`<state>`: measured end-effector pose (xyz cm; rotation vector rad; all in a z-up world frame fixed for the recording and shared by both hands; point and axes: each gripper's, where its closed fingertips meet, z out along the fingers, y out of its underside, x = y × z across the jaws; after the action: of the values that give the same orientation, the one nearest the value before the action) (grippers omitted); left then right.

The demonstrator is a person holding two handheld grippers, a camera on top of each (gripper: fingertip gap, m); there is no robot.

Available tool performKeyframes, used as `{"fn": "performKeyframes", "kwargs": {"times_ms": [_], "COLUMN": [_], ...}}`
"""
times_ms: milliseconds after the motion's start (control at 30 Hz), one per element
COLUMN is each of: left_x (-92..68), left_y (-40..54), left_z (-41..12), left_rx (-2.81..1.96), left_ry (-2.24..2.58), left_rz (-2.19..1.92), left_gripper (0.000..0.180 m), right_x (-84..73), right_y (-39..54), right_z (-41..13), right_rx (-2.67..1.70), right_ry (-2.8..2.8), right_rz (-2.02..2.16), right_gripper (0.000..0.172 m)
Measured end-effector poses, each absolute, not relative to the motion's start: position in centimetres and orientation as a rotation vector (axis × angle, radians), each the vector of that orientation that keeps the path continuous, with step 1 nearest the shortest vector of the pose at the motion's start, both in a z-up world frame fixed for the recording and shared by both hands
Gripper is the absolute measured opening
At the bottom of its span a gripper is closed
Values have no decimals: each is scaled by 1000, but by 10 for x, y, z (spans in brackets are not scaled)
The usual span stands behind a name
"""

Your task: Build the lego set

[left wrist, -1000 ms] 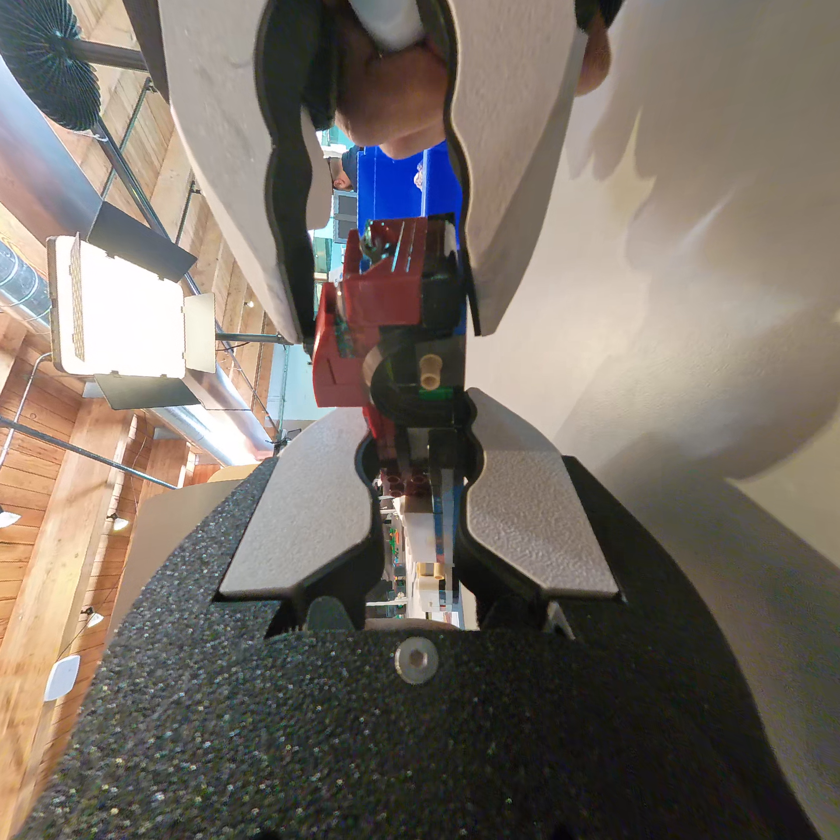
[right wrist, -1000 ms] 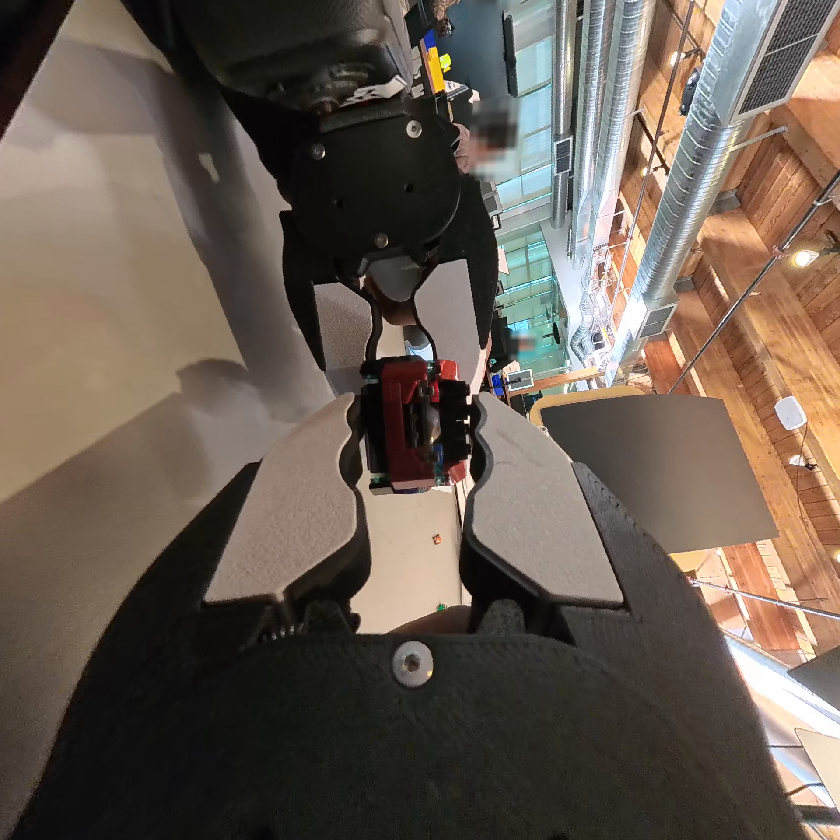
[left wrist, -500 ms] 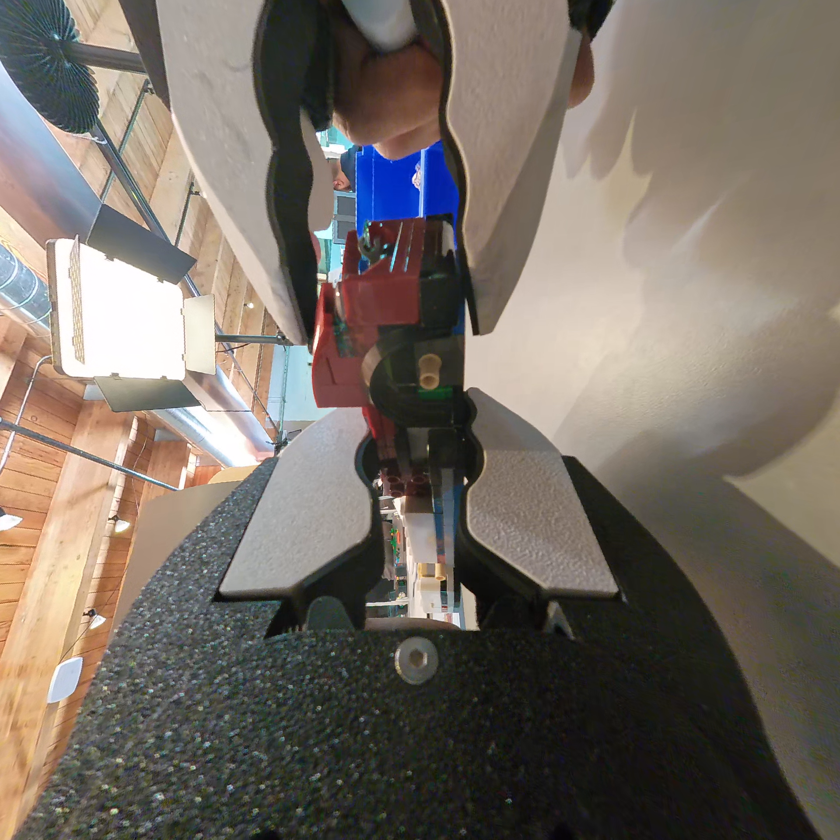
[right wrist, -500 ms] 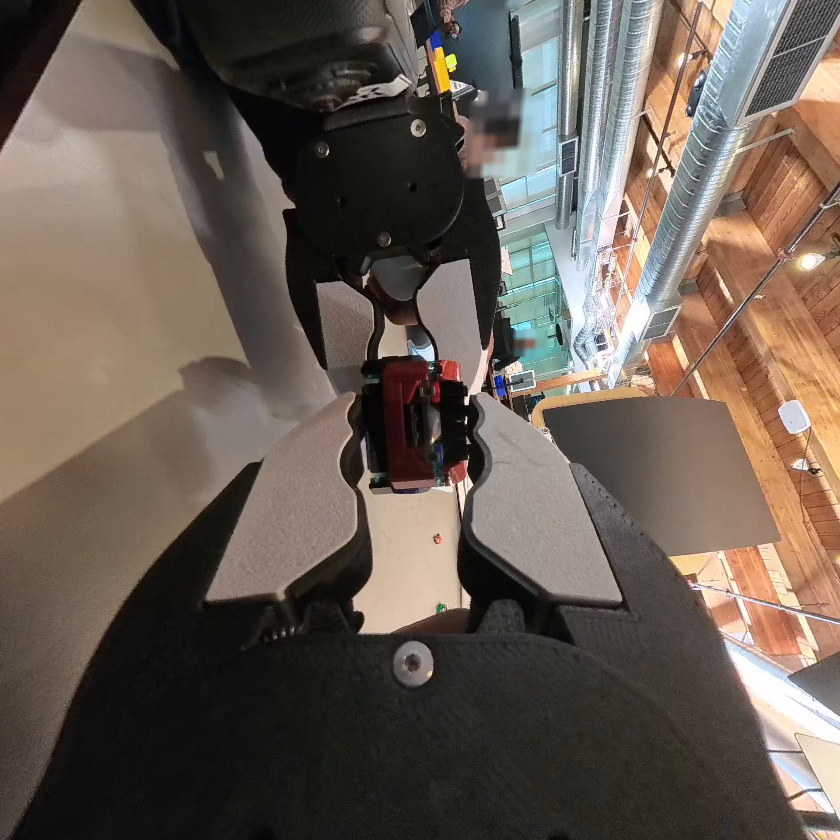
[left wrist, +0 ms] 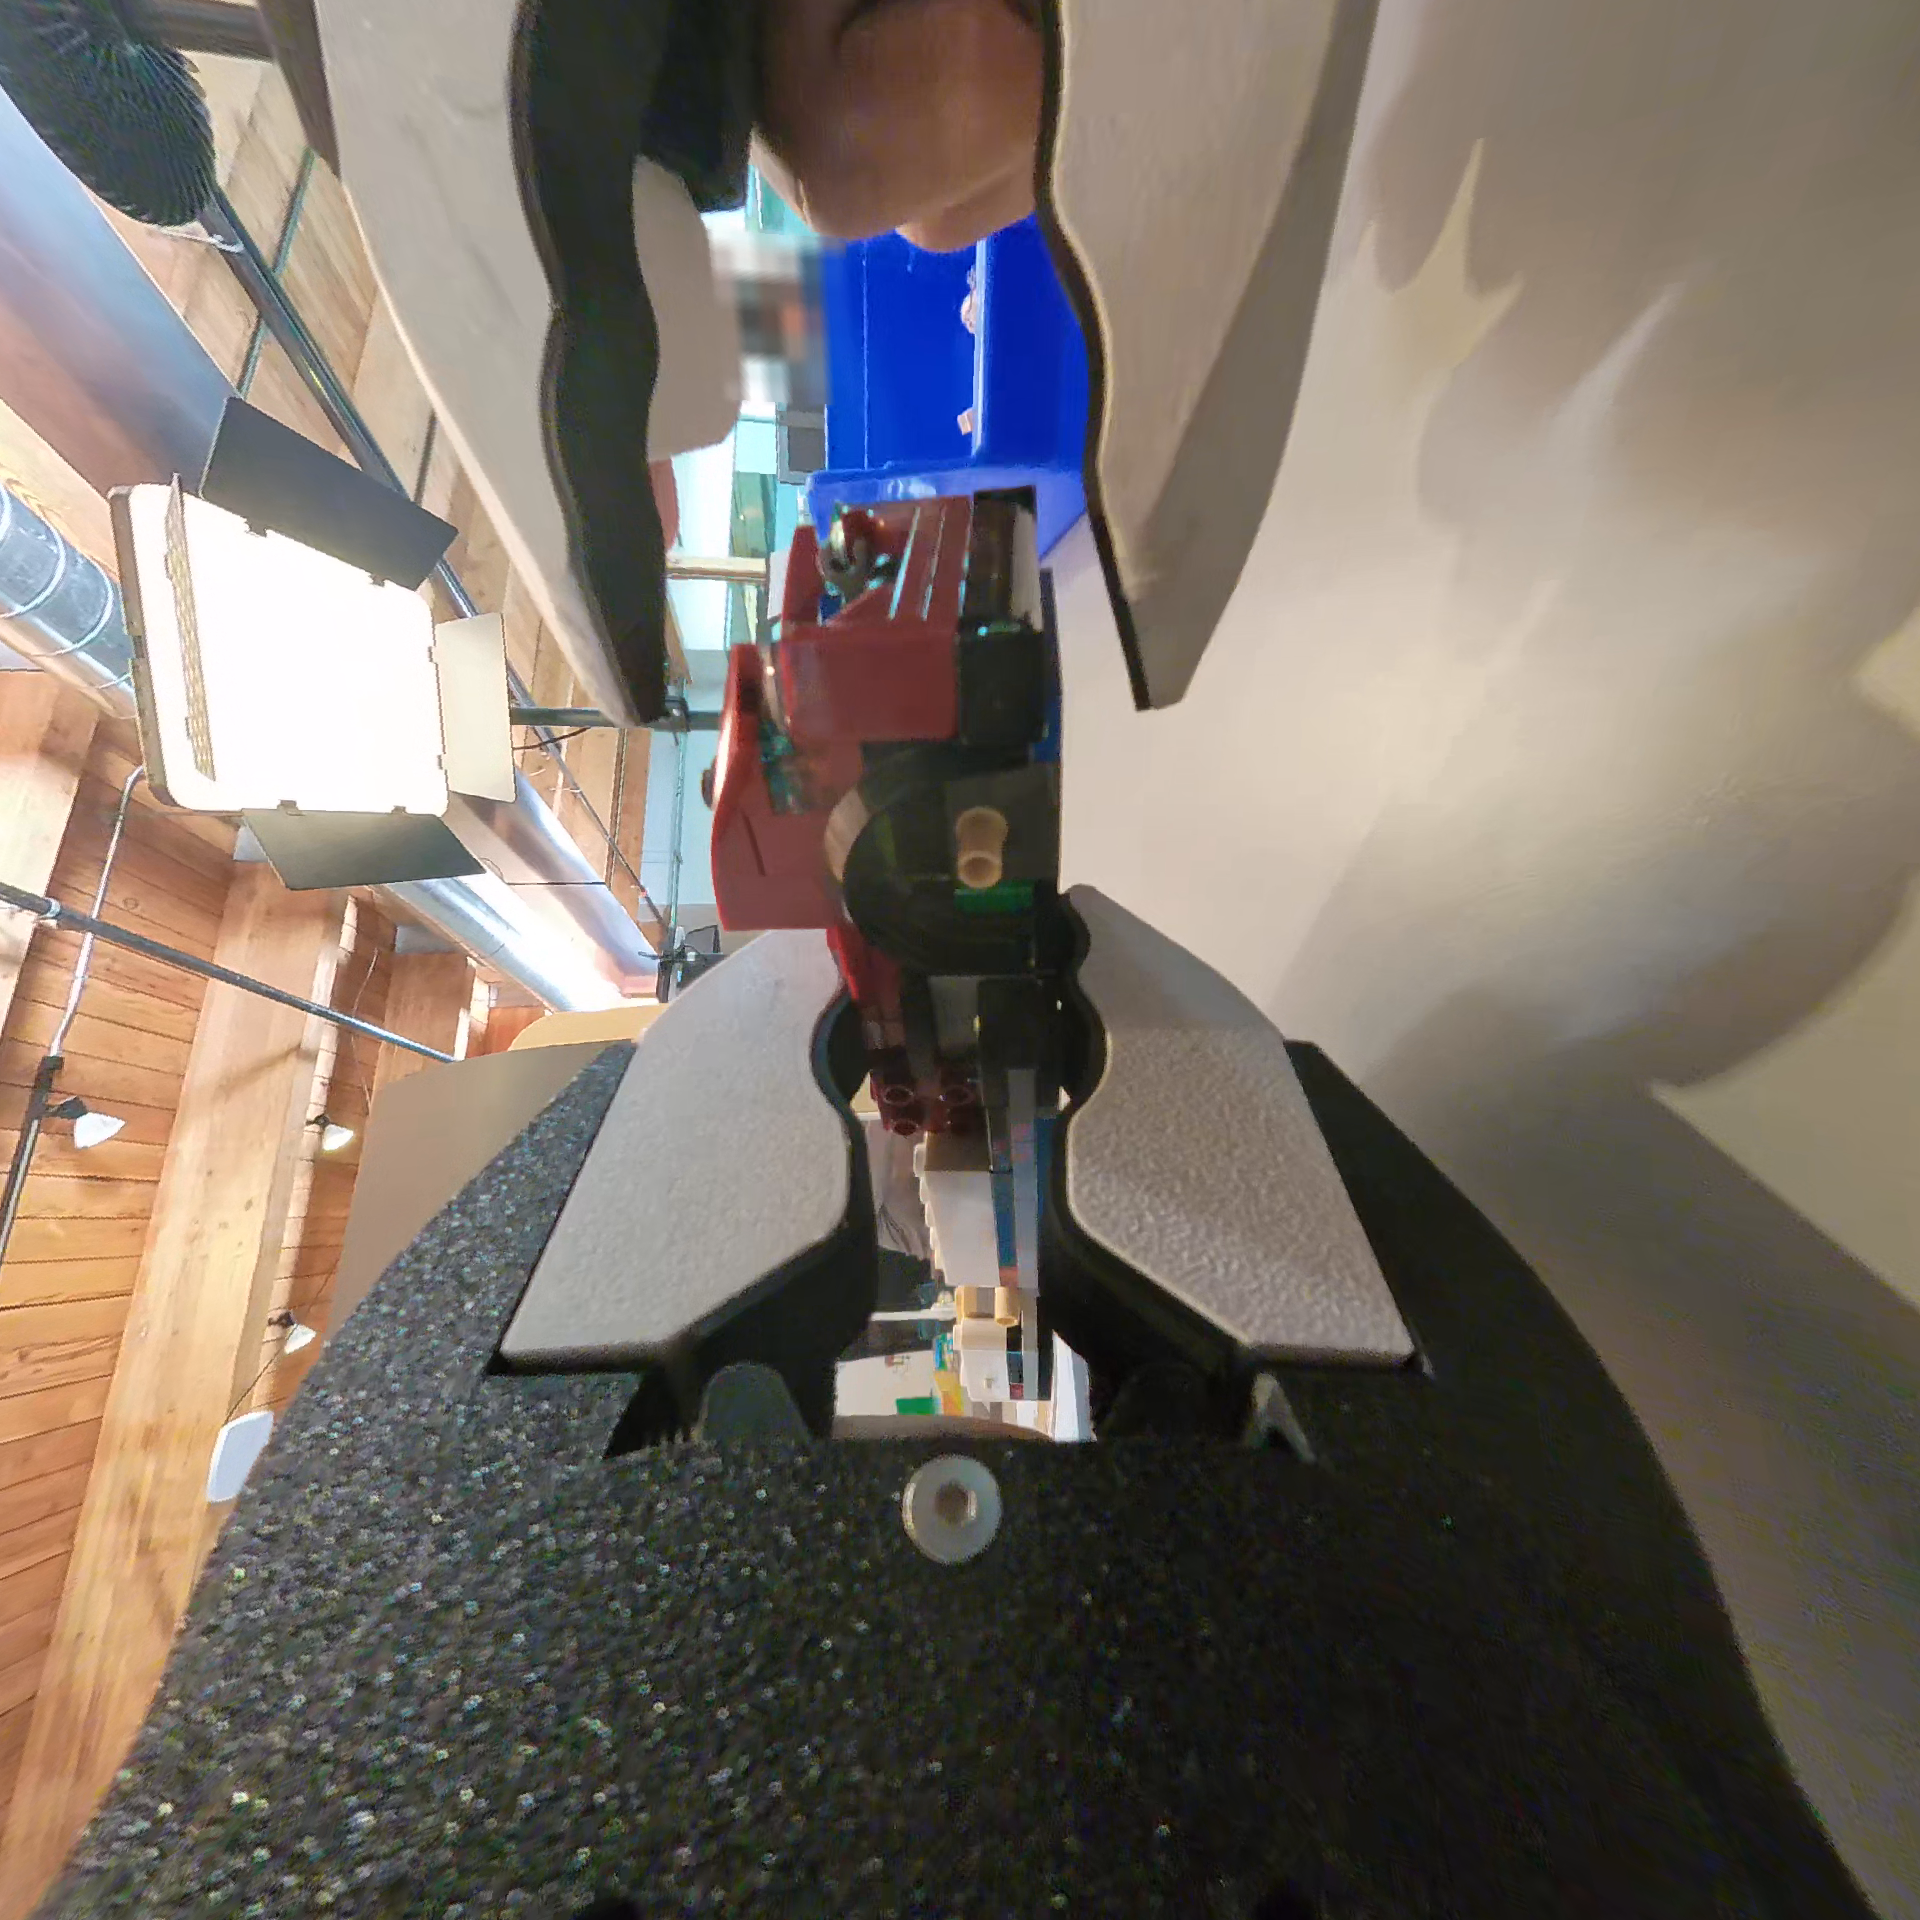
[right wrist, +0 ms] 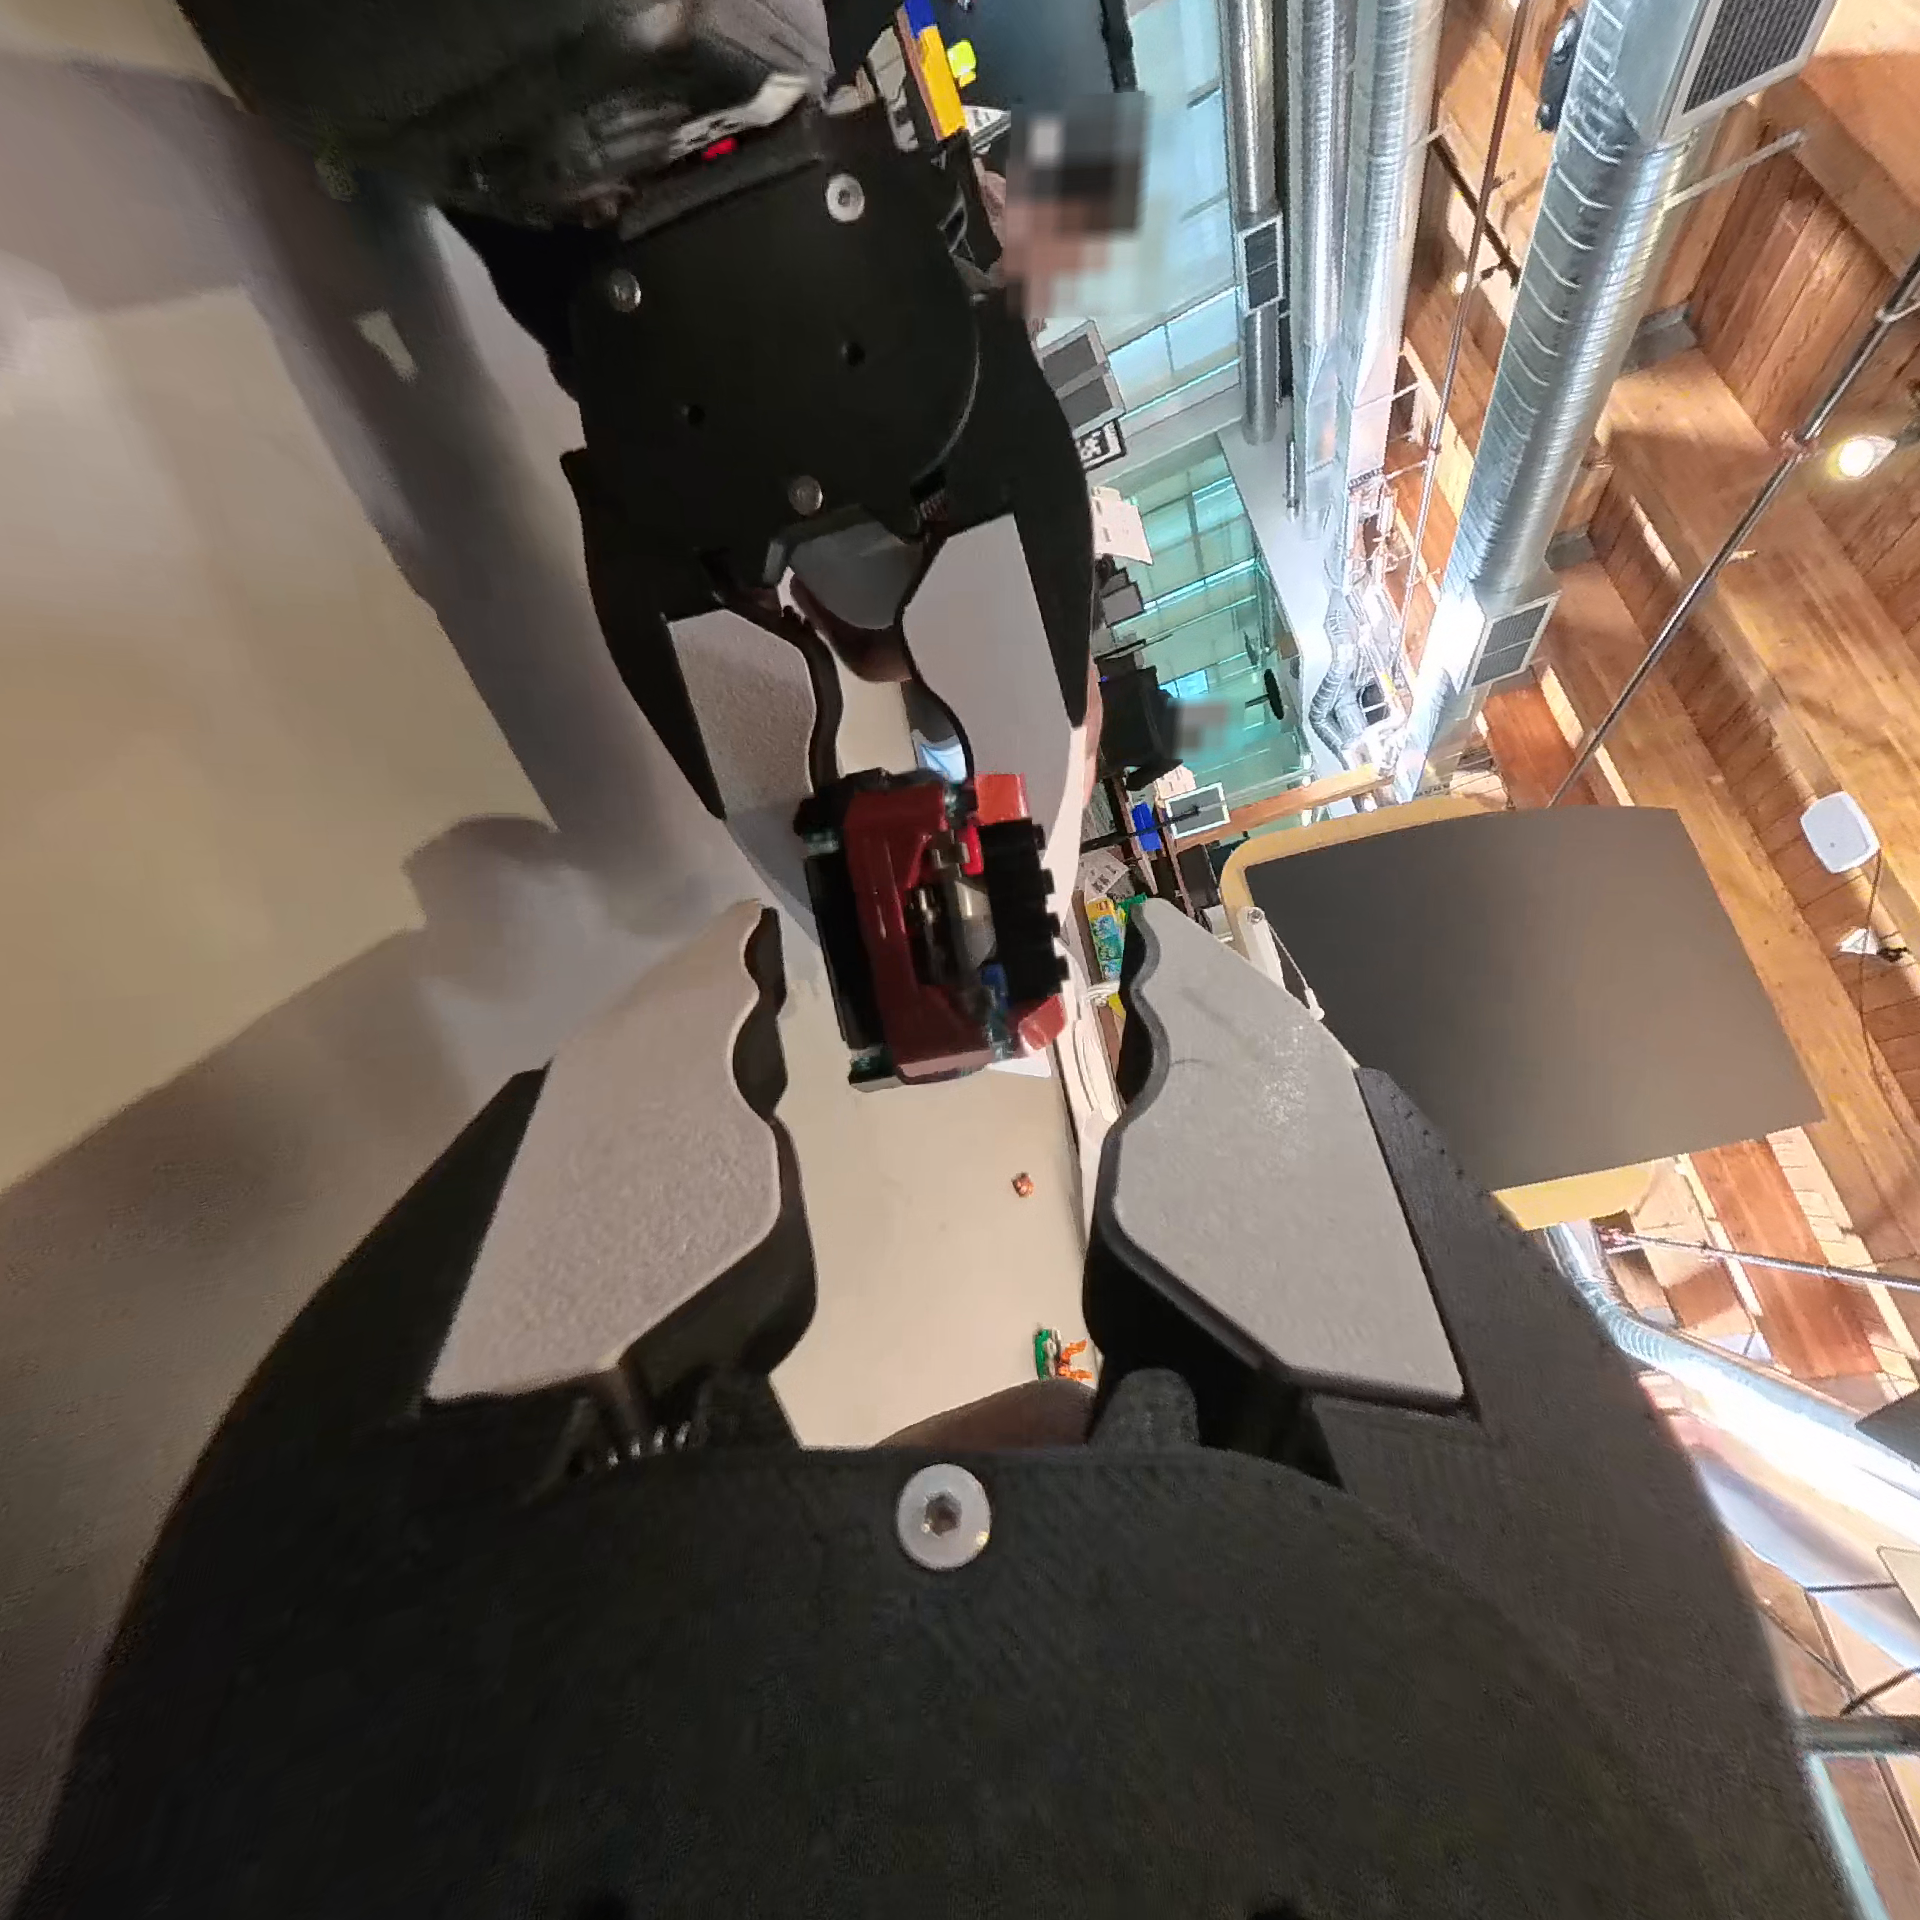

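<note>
A red and black brick-built toy vehicle [left wrist: 862, 665] with a tan peg and a black wheel arch is held in the air. My left gripper [left wrist: 956, 966] is shut on its near end, with both pads pressed against it. My right gripper [left wrist: 894, 701] faces it from above, its fingers spread to either side of the vehicle's far end without touching. In the right wrist view the vehicle [right wrist: 925, 935] sits between my right gripper's [right wrist: 951, 930] open fingers, with a gap on each side. The left gripper [right wrist: 914, 790] grips it from the far side.
The beige table [left wrist: 1507, 623] runs along one side. A blue bin [left wrist: 914, 364] stands behind the vehicle. A lit studio lamp [left wrist: 291, 644] and a black panel [right wrist: 1507, 987] stand nearby. Small loose pieces [right wrist: 1060, 1356] lie on the table. My right fingertips sit around 5 cm from my left ones.
My right gripper's pads were pressed on the vehicle and have now opened off it and drawn back a little. My left gripper keeps its hold unchanged.
</note>
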<state>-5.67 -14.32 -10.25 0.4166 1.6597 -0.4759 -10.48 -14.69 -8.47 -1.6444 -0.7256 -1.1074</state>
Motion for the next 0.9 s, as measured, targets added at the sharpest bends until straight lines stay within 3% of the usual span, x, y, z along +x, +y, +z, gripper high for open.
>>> {"fn": "performKeyframes", "kwargs": {"times_ms": [367,900], "left_x": [-56,-57], "left_y": [-144,-145], "left_z": [-108,-113], "left_rx": [471,493], "left_ry": [1636,1653], "left_rz": [-374,-340], "left_gripper": [33,33], "right_x": [-104,-104], "right_y": [-144,-146], "right_z": [-97,-102], "right_rx": [-1666,-1702], "right_ry": [-822,-875], "right_rz": [-1210,-1221], "right_gripper": [46,45]}}
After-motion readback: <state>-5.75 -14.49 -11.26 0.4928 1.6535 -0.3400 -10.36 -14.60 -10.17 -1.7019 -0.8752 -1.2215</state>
